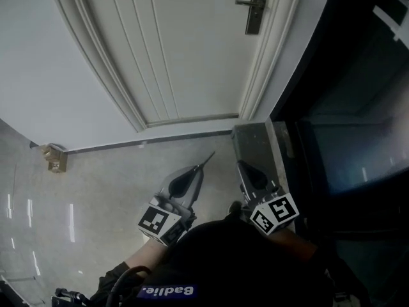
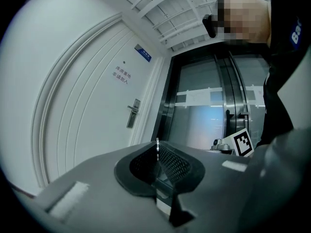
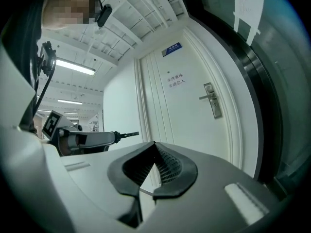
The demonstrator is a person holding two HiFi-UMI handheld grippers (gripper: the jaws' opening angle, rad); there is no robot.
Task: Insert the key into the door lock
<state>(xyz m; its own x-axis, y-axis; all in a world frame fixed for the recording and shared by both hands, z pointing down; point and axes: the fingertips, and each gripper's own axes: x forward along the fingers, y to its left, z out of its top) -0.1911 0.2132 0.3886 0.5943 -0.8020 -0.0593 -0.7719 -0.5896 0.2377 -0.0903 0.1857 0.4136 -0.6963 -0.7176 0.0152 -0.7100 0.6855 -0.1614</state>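
The white door (image 1: 185, 50) stands ahead, and its metal lock plate with lever handle (image 1: 257, 5) is far from both grippers. My left gripper (image 1: 203, 165) is shut on a thin key (image 1: 209, 158) that juts forward toward the door. In the left gripper view the key (image 2: 157, 147) shows edge-on between the pads, with the lock (image 2: 133, 112) well beyond it. My right gripper (image 1: 241, 165) is level beside the left one, shut with nothing in it. The right gripper view shows its tips (image 3: 154, 144) meeting, the left gripper with the key (image 3: 126, 134) at left, and the lock (image 3: 213, 101) ahead.
A dark glass partition (image 1: 358, 139) and a metal frame post (image 1: 252, 142) rise at the right of the door. A brass door stop (image 1: 54, 157) sits on the shiny floor at left. Two small signs (image 2: 142, 53) hang on the door.
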